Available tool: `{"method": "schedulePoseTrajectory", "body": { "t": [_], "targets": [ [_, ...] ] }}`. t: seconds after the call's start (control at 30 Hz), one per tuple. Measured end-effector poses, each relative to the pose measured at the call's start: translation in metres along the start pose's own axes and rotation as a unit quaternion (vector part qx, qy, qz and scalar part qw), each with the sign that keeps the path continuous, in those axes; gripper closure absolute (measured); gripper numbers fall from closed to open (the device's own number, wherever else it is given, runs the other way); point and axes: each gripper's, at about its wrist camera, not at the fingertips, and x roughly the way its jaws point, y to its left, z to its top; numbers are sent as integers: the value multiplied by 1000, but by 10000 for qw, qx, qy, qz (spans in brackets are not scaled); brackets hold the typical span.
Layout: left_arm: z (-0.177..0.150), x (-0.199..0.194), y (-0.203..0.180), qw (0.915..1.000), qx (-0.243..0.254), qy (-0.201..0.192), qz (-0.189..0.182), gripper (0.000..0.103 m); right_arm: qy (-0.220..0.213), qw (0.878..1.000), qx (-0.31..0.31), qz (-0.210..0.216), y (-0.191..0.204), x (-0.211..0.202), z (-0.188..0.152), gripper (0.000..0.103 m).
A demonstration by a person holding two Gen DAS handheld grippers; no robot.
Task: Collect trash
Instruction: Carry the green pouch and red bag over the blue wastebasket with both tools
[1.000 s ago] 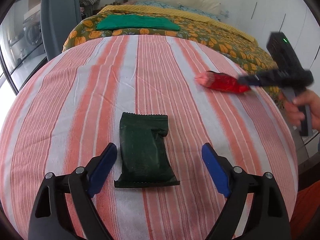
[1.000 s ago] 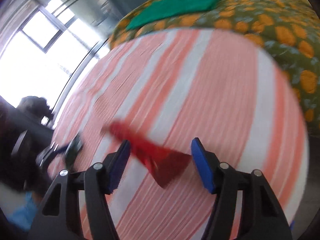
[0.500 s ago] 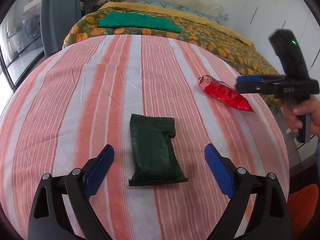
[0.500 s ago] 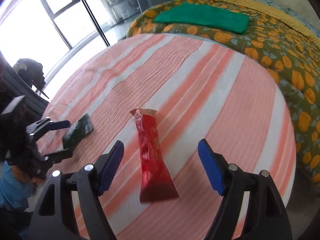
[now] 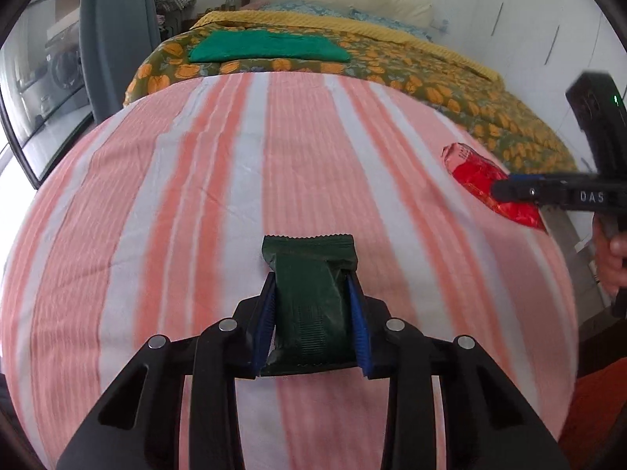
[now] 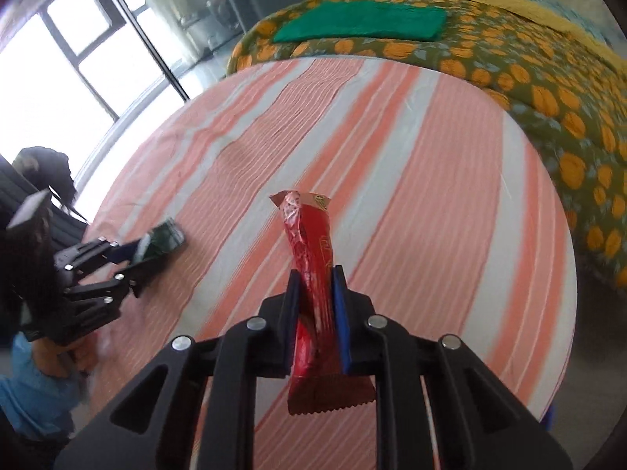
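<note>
Two grasps have just been completed at once. Half a second ago both tools stood wide apart, each straddling a wrapper that lay flat on the cloth; now each is clamped on its piece.

Left gripper (image 5: 311, 293): the blue pads press both long edges of the dark green crinkled foil snack packet (image 5: 311, 305). The packet bulges between them, its serrated far end projecting forward over the orange-and-white striped bedsheet (image 5: 156, 203). Whether it is lifted off the sheet or touching it cannot be told from this view.

Right gripper (image 6: 316, 293): the pads are closed on the lower half of the long red foil snack wrapper (image 6: 309, 243). The wrapper is pinched narrow at the grip and stands up ahead of the fingers, its torn far end free – it appears to be off the sheet.

In the left wrist view the red wrapper sits at the far right of the sheet, well apart from the green packet.

Consequence for the task – both visible pieces of trash are secured. No bin or bag appears in either view, so the likely next step is carrying both to a disposal point. Thin foil may slip, so a steady clamp is advisable.
</note>
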Motion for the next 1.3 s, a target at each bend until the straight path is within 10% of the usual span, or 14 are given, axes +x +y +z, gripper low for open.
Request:
{"method": "schedulePoseTrajectory", "body": {
  "t": [0.33, 0.53, 0.8, 1.03, 1.13, 1.3],
  "targets": [
    [-19, -35, -152, 9881, 821, -179, -1285, 70, -960, 9799, 1578, 749, -75, -121, -120, 87],
    [-38, -31, -276, 9695, 1410, 21, -2005, 70, -1064, 9663, 2328, -274, -151, -157, -206, 87],
    [-75, 63, -403, 9653, 1802, 787, -1717, 70, -794, 9375, 3284, -834, -249, -121, -277, 87],
    [-85, 149, -435, 9733, 1650, 1083, -1171, 69, -579, 9241, 3717, -680, -306, -80, -301, 87],
    [-84, 176, -437, 9746, 1655, 1195, -922, 38, -586, 9132, 3997, -535, -327, -65, -314, 54],
    [-84, 165, -437, 9785, 1567, 959, -937, 24, -731, 9003, 4245, -631, -340, -78, -326, 34]
  ]
}}
